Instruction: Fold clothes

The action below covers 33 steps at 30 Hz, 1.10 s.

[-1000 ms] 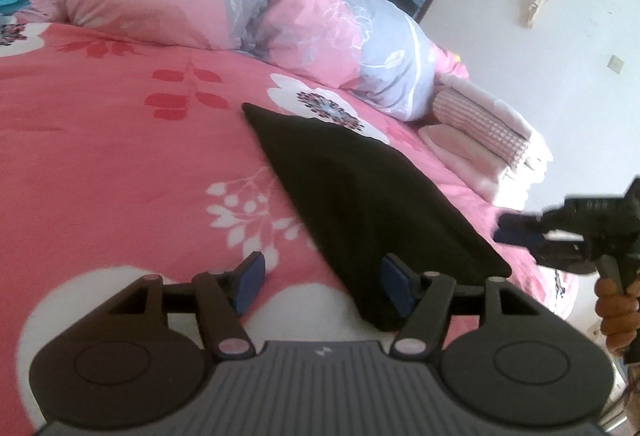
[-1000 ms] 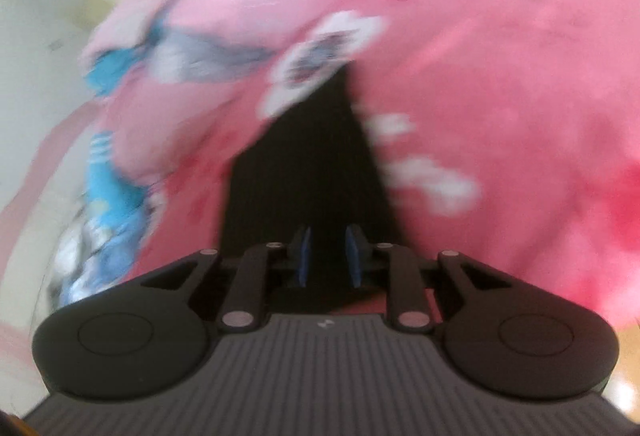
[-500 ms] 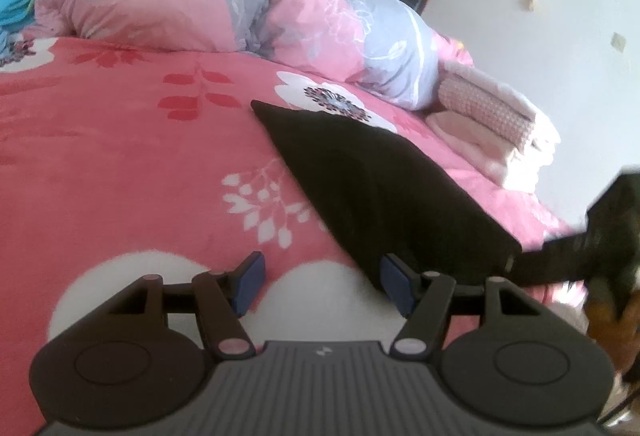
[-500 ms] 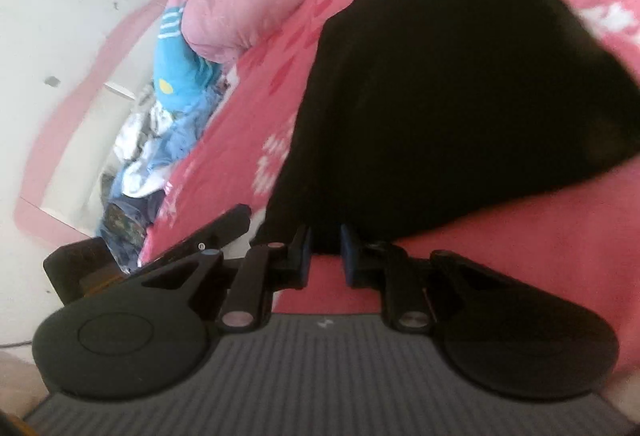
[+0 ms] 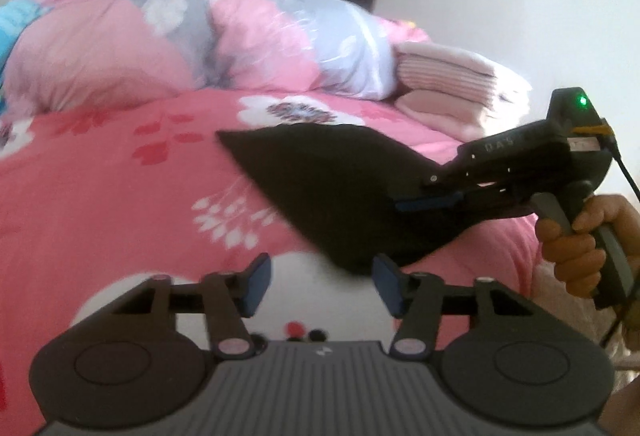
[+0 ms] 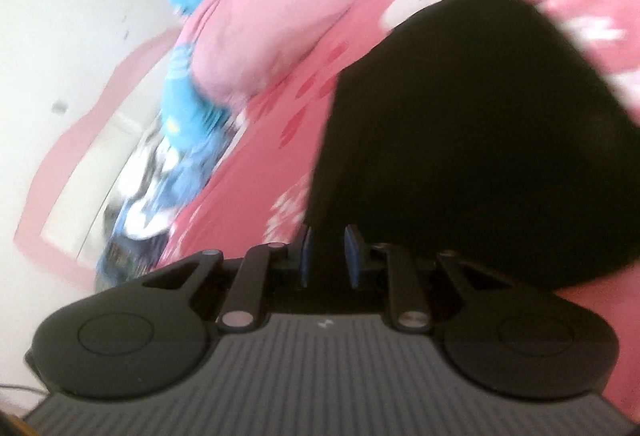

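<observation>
Both grippers serve one fold: right gripper point(image 6: 326, 251) pinches the black garment's point(image 5: 340, 188) raised edge; left gripper point(image 5: 320, 286) waits wide open, empty.

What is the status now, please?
Left gripper open, empty. Right gripper fingers nearly closed at black garment edge, grasp unclear. Nothing in the way.

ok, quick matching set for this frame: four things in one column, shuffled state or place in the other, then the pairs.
Things
1. left gripper
2. right gripper
3. black garment
4. folded pink towels

States or places
A. stacked at the far edge of the bed, next to the pillows
B. fingers wide apart, holding nothing
C. one edge lifted off the pink bedspread
D. closed on dark cloth

Pairs: 1-B, 2-D, 3-C, 4-A
</observation>
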Each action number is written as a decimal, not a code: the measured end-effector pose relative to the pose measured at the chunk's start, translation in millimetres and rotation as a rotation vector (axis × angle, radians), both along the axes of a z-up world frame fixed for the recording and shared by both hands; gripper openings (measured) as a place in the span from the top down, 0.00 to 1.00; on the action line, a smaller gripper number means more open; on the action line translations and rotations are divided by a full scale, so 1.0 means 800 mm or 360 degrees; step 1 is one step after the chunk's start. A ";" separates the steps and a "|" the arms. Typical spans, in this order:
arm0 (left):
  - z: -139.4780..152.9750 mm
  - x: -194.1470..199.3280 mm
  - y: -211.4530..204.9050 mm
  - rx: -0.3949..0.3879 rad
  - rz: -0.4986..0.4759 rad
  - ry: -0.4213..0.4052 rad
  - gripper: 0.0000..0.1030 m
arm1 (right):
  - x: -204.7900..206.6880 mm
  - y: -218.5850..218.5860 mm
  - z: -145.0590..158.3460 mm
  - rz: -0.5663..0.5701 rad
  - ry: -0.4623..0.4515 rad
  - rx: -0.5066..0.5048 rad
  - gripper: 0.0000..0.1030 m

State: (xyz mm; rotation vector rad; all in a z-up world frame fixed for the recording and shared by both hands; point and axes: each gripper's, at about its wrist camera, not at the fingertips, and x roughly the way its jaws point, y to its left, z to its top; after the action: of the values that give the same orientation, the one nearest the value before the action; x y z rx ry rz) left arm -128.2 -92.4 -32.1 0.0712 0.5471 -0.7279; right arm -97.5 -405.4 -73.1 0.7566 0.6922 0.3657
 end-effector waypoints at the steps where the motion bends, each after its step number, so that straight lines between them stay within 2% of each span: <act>1: 0.000 -0.002 -0.007 0.0023 -0.0024 -0.0026 0.58 | -0.006 -0.009 -0.002 -0.0050 -0.0013 0.0011 0.83; 6: -0.002 -0.017 -0.038 0.0224 -0.0063 -0.0195 0.77 | -0.024 -0.038 -0.018 -0.0170 -0.0080 0.0067 0.85; 11: -0.005 -0.024 -0.055 0.0340 -0.0087 -0.0288 0.84 | -0.028 -0.045 -0.032 -0.0190 -0.0131 0.0136 0.85; 15: -0.010 -0.027 -0.061 0.0409 -0.0081 -0.0332 0.95 | -0.029 -0.049 -0.037 -0.0191 -0.0163 0.0173 0.85; 20: -0.001 -0.040 -0.063 0.0439 -0.0094 -0.0389 0.98 | -0.030 -0.052 -0.040 -0.0194 -0.0176 0.0209 0.85; 26: -0.004 -0.041 -0.059 0.0444 -0.0106 -0.0310 0.98 | -0.033 -0.052 -0.041 -0.0196 -0.0180 0.0219 0.85; 33: -0.012 -0.031 -0.047 0.0369 -0.0097 -0.0184 0.98 | -0.033 -0.049 -0.034 -0.0185 -0.0164 0.0174 0.85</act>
State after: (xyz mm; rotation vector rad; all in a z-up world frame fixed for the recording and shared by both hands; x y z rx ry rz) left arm -152.7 -130.2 -41.8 0.3448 0.5182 -0.7125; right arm -123.7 -444.4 -100.7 0.8716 0.5318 0.3358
